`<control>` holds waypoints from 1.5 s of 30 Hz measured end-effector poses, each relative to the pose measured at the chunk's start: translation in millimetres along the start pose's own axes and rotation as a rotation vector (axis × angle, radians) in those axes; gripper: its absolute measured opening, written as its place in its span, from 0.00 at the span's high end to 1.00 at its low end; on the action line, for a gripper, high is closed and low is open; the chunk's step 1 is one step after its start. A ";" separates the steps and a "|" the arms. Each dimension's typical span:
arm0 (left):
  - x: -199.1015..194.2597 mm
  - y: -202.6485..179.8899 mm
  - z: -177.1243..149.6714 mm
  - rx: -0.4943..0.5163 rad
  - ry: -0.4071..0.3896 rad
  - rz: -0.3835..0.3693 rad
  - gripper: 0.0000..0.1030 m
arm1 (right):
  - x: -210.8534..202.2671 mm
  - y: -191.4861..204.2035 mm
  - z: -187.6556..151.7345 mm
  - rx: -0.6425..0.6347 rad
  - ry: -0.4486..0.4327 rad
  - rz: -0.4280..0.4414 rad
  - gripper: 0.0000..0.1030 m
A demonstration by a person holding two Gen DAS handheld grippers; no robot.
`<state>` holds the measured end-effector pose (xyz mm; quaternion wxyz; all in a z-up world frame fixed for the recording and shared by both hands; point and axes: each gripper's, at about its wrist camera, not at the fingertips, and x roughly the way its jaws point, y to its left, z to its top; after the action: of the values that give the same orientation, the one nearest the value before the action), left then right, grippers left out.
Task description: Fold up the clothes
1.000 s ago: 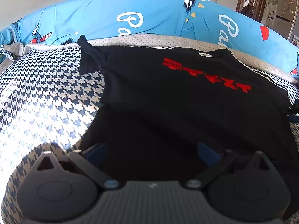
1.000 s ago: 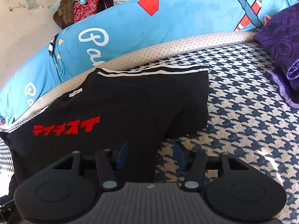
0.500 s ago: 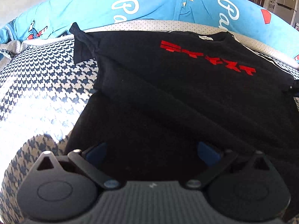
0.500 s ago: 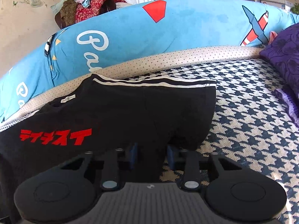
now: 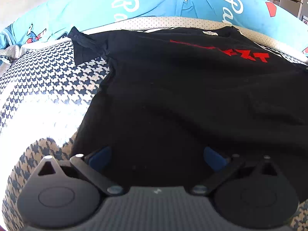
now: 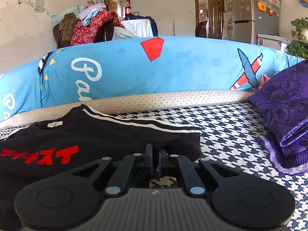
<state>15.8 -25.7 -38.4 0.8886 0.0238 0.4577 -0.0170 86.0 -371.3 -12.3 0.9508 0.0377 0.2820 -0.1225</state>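
Note:
A black T-shirt [image 5: 182, 88] with red lettering lies spread on a houndstooth bed cover [image 5: 48, 88]. In the left wrist view my left gripper [image 5: 156, 157] stands open low over the shirt's lower body, its blue pads wide apart on either side of the cloth. In the right wrist view the same black T-shirt [image 6: 80, 138] shows its white-striped sleeve [image 6: 154, 129] to the right. My right gripper [image 6: 155, 155] is shut, its fingers pinching the shirt's black cloth near that sleeve, down at bed level.
A long blue bolster [image 6: 154, 69] with white script runs along the bed's far edge, also seen as a blue bolster [image 5: 154, 2] in the left wrist view. A purple cushion [image 6: 284, 111] lies at the right. Bare houndstooth cover [image 6: 231, 127] spreads between shirt and cushion.
My right gripper has come down to the bed and shut on the shirt's cloth by the sleeve. My left gripper has moved in lower over the shirt and stays open.

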 end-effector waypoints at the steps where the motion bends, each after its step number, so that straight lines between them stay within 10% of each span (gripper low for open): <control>1: -0.2 1.0 0.0 0.003 0.000 0.007 0.00 | 4.5 -0.4 -0.1 -0.007 0.019 -0.006 0.95; 12: -3.2 31.8 -2.4 -0.053 -0.035 0.178 0.00 | -12.1 -29.2 -2.5 0.122 0.147 0.062 0.72; 25: -35.7 9.4 -29.8 0.024 -0.106 0.024 0.00 | -64.2 -33.7 -31.7 0.044 0.278 0.191 0.64; 45: -72.1 -7.2 -82.6 0.049 -0.125 -0.103 0.00 | -142.9 -57.0 -91.2 0.253 0.306 0.361 0.61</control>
<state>-93.6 -27.5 -27.8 0.9126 0.0210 0.4012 -0.0752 -92.4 -383.3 -10.9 0.8912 0.2241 0.3938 0.0217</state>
